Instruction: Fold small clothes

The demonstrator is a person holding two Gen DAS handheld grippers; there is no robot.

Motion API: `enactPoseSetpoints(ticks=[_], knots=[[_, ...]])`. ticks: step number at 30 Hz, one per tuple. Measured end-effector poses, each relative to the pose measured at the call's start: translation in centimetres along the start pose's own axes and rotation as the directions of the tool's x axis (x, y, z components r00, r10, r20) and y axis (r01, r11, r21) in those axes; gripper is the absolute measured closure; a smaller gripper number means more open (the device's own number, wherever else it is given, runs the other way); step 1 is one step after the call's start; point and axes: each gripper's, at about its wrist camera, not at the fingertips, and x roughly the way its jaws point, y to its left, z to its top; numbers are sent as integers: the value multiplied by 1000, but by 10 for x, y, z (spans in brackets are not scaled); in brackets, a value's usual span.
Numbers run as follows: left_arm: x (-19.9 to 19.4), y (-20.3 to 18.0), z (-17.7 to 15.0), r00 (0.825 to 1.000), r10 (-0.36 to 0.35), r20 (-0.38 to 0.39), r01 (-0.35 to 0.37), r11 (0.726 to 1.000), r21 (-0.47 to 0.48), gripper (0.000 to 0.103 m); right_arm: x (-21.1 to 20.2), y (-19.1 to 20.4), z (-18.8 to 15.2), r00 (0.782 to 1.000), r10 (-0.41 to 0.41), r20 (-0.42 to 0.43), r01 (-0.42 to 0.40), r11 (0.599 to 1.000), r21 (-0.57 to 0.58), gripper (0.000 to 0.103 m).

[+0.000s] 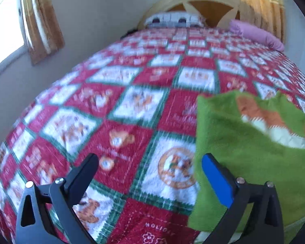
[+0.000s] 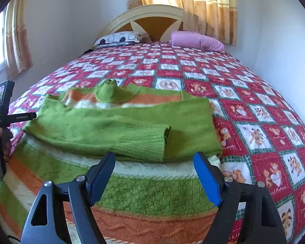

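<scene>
Hovering with jaws apart and empty, the left gripper (image 1: 150, 168) and right gripper (image 2: 154, 168) risk dragging the green striped sweater's (image 2: 122, 126) folded sleeve (image 2: 140, 142), center frame, undoing it.

Bright window daylight — left view motion-blurred, fisheye-curved edges.

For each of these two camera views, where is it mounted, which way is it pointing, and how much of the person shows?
Left wrist: sits on the left gripper, open above the quilt, facing the headboard; green sweater at right; no body visible.
Right wrist: sits on the right gripper, open over the sweater, facing the headboard; the person's left hand shows at left.
Shared: quilt, sweater, headboard, purple pillow.
</scene>
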Motion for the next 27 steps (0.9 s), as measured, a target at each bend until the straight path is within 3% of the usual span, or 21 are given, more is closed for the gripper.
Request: enactPoseSetpoints(ticks=[3, 6, 9, 12, 17, 20, 24, 27], knots=[[-5, -14, 11, 999, 19, 44, -21, 999, 46, 0, 2, 5, 18, 1000, 18, 15, -18, 999, -34, 23], [5, -22, 19, 999, 34, 28, -36, 998, 58, 0, 15, 6, 36, 998, 63, 12, -63, 997, -36, 24], [33, -29, 15, 996, 66, -60, -60, 994, 90, 0, 46, 11, 43, 991, 118, -61, -121, 991, -50, 36], [33, -22, 12, 997, 39, -66, -36, 998, 48, 0, 76, 14, 23, 978, 84, -193, -99, 992, -73, 39], [22, -22, 7, 998, 33, -50, -30, 998, 61, 0, 63, 4, 15, 981, 54, -184, -67, 996, -62, 39], [0, -17, -3, 999, -1, -39, 2, 999, 35, 0, 44, 6, 18, 994, -17, -110, 5, 994, -108, 39], [-18, -21, -29, 998, -42, -56, 47, 995, 92, 0, 25, 20, 21, 997, 63, -37, -67, 989, -133, 39], [-14, -27, -36, 996, -47, -73, 57, 990, 132, 0, 42, 35, 13, 992, 55, -114, -76, 979, -189, 39]])
